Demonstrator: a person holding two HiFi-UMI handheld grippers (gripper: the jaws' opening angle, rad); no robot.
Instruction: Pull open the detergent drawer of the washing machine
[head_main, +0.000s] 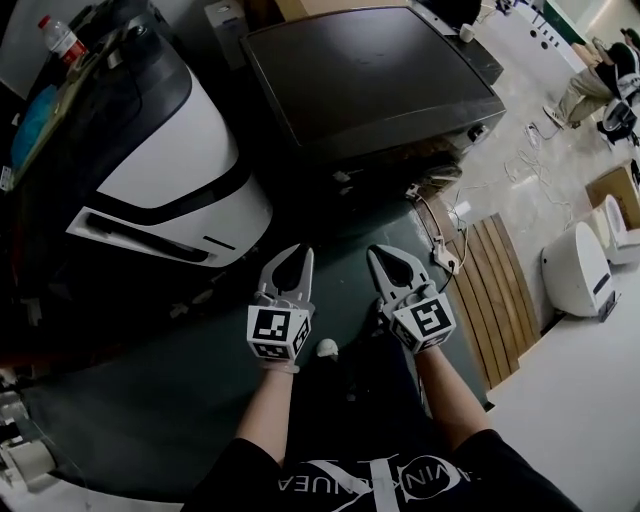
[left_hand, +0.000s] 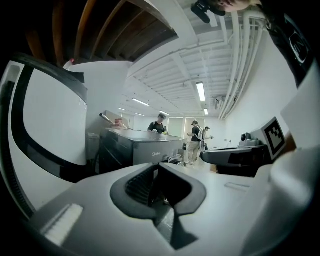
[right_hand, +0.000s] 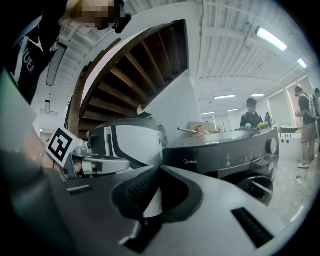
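The dark grey washing machine (head_main: 370, 80) stands ahead of me, its top seen from above. In the right gripper view its front panel (right_hand: 235, 152) shows a round knob (right_hand: 271, 145); the panel looks flush and I cannot pick out the drawer's outline. My left gripper (head_main: 303, 250) and right gripper (head_main: 376, 250) are side by side low in the head view, well short of the machine. Both point toward it. Both are shut with nothing between the jaws. Each gripper view shows its own tips meeting, left gripper (left_hand: 157, 165) and right gripper (right_hand: 159, 166).
A large white and black appliance (head_main: 160, 170) stands to the left of the machine. Wooden slats (head_main: 500, 290), cables (head_main: 445, 250) and a white device (head_main: 575, 265) lie on the floor to the right. A small white object (head_main: 327, 348) lies between my arms. People (left_hand: 160, 122) stand far behind.
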